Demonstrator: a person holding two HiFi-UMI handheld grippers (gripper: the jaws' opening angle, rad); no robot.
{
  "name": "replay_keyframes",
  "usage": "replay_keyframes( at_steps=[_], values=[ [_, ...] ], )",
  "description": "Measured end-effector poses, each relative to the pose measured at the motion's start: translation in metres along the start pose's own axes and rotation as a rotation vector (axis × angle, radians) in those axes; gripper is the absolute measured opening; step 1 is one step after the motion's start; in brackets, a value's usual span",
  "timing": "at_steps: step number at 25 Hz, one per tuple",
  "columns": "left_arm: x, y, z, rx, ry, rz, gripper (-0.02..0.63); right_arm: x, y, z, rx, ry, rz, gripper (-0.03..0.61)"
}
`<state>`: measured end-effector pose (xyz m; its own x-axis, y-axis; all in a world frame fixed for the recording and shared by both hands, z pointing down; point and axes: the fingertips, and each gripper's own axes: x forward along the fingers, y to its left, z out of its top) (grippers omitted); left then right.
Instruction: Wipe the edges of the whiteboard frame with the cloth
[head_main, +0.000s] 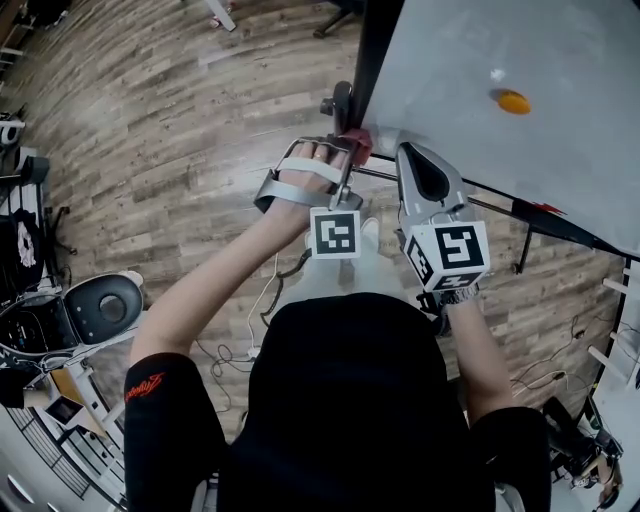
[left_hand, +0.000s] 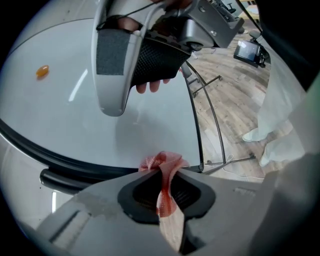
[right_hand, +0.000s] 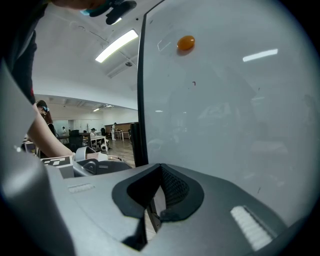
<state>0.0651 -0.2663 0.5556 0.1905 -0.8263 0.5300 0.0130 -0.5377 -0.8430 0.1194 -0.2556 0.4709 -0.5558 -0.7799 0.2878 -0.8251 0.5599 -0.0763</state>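
Note:
The whiteboard (head_main: 500, 60) stands upright, a pale grey face with a black frame (head_main: 372, 60) and an orange magnet (head_main: 513, 101) on it. My left gripper (head_main: 347, 145) is shut on a red cloth (head_main: 358, 146) at the board's lower left corner. In the left gripper view the cloth (left_hand: 161, 164) bunches out past the left gripper's (left_hand: 163, 174) jaw tips and touches the black frame (left_hand: 75, 159). My right gripper (head_main: 411, 152) is shut and empty, right beside the left one, close to the board face. In the right gripper view, the right gripper (right_hand: 161, 168) points along the whiteboard (right_hand: 235, 110).
The board's metal stand legs (left_hand: 212, 120) run over a wood floor (head_main: 180, 100). A cable (head_main: 262, 300) trails on the floor near the person's feet. Chairs and equipment (head_main: 95, 310) crowd the left side. An open office with desks (right_hand: 95, 137) lies beyond the frame edge (right_hand: 141, 100).

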Motion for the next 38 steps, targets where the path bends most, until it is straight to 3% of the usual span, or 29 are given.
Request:
replay_keyframes(
  at_steps=[38],
  values=[
    [0.040,-0.066,-0.011,0.004,0.018,-0.052,0.046,0.002,0.002,-0.050,0.018,0.080,-0.017,0.002]
  ],
)
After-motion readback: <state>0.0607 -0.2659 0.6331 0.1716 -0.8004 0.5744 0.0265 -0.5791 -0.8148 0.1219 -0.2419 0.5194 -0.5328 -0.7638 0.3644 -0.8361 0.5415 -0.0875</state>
